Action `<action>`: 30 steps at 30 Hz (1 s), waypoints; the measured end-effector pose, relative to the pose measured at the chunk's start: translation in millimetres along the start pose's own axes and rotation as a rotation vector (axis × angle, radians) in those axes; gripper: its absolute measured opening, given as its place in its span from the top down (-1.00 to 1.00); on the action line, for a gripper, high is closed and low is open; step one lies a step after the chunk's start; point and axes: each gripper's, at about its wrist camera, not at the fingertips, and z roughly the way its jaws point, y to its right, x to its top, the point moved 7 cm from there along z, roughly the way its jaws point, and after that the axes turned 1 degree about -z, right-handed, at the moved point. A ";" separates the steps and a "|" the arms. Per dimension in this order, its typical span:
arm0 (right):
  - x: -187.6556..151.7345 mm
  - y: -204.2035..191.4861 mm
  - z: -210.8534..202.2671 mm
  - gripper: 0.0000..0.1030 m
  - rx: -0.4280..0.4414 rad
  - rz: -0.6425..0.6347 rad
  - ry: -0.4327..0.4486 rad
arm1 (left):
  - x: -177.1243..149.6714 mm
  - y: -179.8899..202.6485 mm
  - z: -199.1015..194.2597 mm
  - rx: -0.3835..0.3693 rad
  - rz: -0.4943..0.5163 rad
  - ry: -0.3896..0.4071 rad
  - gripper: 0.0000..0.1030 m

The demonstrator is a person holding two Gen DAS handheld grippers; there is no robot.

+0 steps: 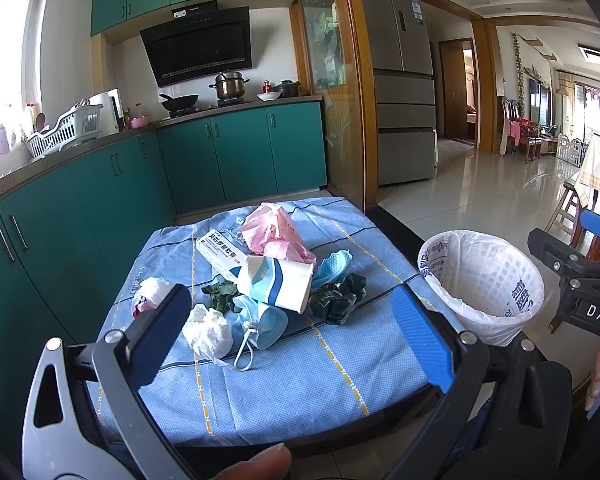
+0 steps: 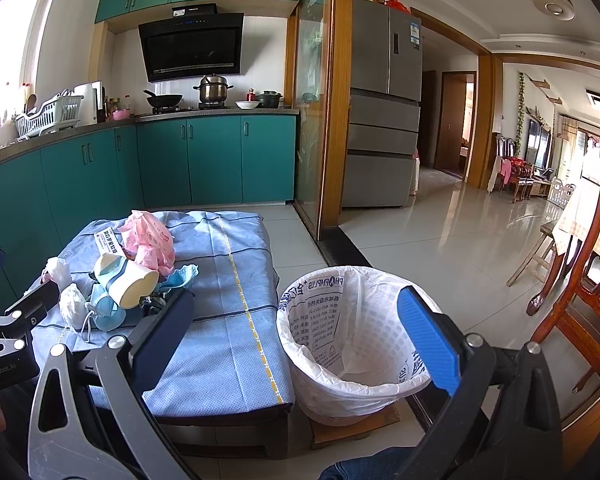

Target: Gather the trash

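Observation:
A pile of trash lies on a low table covered with a blue cloth [image 1: 284, 376]: a paper cup [image 1: 278, 282] on its side, a pink bag [image 1: 274, 232], a white box [image 1: 220, 254], white tissue wads [image 1: 208, 330], a blue face mask [image 1: 260, 322], a dark crumpled wrapper [image 1: 338, 298]. My left gripper [image 1: 290, 330] is open and empty, above the near part of the table, short of the pile. My right gripper [image 2: 300, 330] is open and empty above the white-lined trash bin [image 2: 352, 344], which stands right of the table. The pile shows at left in the right wrist view [image 2: 128, 280].
Teal kitchen cabinets [image 1: 112, 200] run along the left and back. A glass partition with a wood frame [image 1: 340, 120] and a fridge [image 1: 404, 100] stand behind. A wooden chair [image 2: 584, 280] is at right. The tiled floor [image 2: 440, 232] stretches into the living room.

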 end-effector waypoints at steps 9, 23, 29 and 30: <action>0.5 -0.4 -0.2 -0.94 0.000 -0.002 -0.003 | 0.2 -0.3 0.0 0.000 -0.001 -0.001 -0.94; -3.1 -1.8 3.3 -0.94 0.000 -0.003 -0.010 | -6.7 0.0 1.7 0.002 -0.004 -0.010 -0.94; -3.3 -1.6 3.5 -0.94 -0.002 -0.002 -0.011 | -6.5 -0.3 4.0 0.002 -0.003 -0.014 -0.94; -3.4 -1.7 3.5 -0.94 -0.002 -0.002 -0.011 | -6.8 0.0 4.2 0.002 -0.003 -0.015 -0.94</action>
